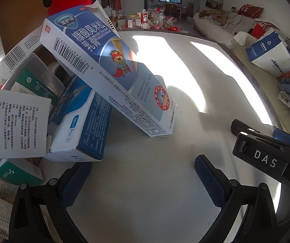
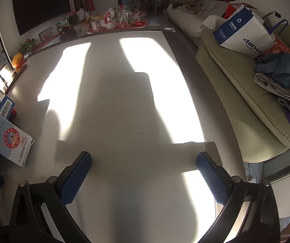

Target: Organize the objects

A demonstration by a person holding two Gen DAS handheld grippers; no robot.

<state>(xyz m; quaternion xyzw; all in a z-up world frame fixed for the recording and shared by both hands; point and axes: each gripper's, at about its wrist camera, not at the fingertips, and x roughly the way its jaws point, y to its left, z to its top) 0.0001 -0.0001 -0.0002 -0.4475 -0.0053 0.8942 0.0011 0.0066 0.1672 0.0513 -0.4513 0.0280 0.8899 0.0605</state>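
Far left in the left wrist view, a heap of medicine cartons crowds the edge of the pale grey worktop (image 1: 155, 172): a white carton with a black barcode and fine print (image 1: 13, 125), a green-and-white carton (image 1: 17, 173) low beneath it, and a blue-and-white flat carton (image 1: 82, 127) lying on the worktop. Leaning across that pile is the long blue-and-white ointment box with a caped cartoon hero (image 1: 112, 75), its upper flap open, its lower end resting on the worktop. The left tool (image 1: 142, 174) sits spread wide, blue textured pads apart, nothing between them, just short of the flat carton. To its right the right tool's black body lettered DAS (image 1: 266, 158) shows at the edge. In the right wrist view the ointment box's red-sealed end (image 2: 11, 139) lies at far left, and the right tool (image 2: 145, 174) gapes empty over bare, sunlit worktop (image 2: 124, 111). Beyond the edge, a white-and-blue shopping bag (image 2: 244, 32) stands on an olive sofa (image 2: 236, 85).
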